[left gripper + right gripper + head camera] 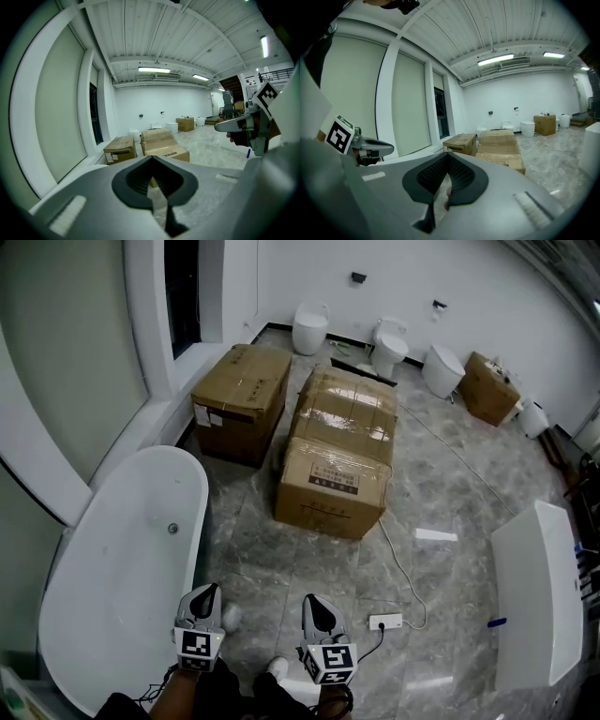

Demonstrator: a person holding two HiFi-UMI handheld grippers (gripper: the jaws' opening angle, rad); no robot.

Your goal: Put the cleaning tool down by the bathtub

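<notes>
Head view: left gripper [210,596] and right gripper [317,607], fingers clenched empty, beside bathtub [122,559] rim.

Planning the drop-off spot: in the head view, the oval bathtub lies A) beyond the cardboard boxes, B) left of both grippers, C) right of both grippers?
B: the oval bathtub fills the lower left, left gripper beside its rim, right gripper farther right.

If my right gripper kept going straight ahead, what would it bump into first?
Most likely the nearest box. It sits straight ahead of the right gripper, with only bare floor between them. Height is hard to judge, so a gripper held high might pass over it.
</notes>
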